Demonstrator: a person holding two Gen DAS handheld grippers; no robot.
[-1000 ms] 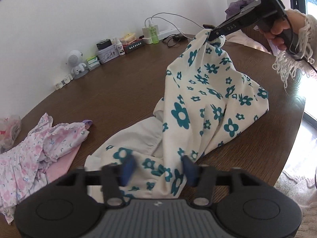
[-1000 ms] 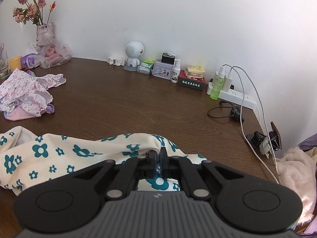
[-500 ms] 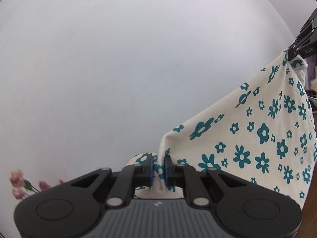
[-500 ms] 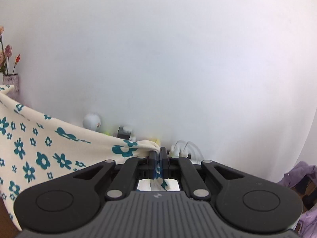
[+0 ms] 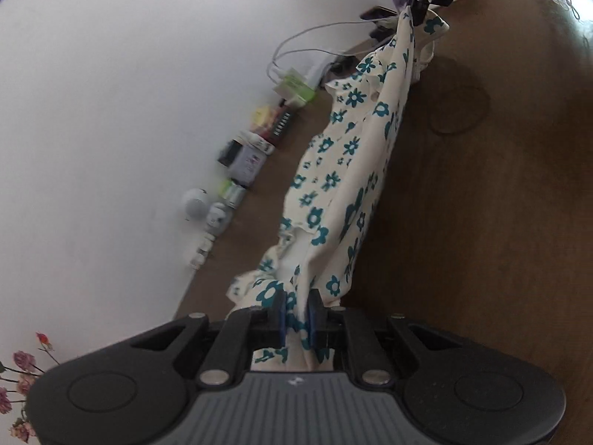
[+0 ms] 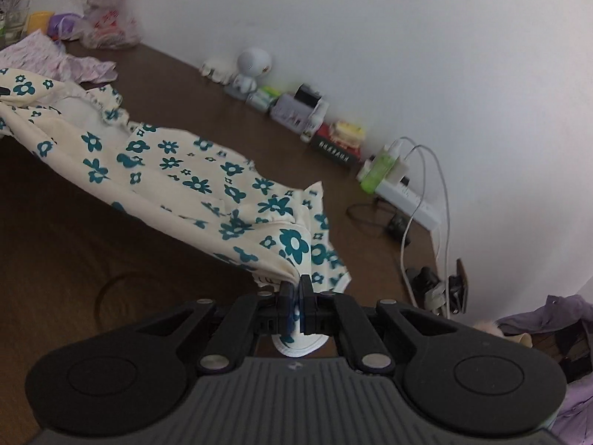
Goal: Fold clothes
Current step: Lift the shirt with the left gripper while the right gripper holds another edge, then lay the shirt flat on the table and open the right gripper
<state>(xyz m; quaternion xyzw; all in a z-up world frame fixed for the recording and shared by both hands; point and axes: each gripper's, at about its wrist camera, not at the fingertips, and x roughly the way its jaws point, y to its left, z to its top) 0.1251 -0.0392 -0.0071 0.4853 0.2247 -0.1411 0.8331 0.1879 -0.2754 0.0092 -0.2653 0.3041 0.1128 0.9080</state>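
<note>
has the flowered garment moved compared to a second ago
Yes. The flowered garment lay heaped on the brown table a second ago; now it stretches between left gripper and right gripper, spanning the tabletop.

Both wrist views sit close behind their claws, angled down; both share the flowered garment [image 5: 344,185] and the tabletop [image 6: 55,222].
</note>
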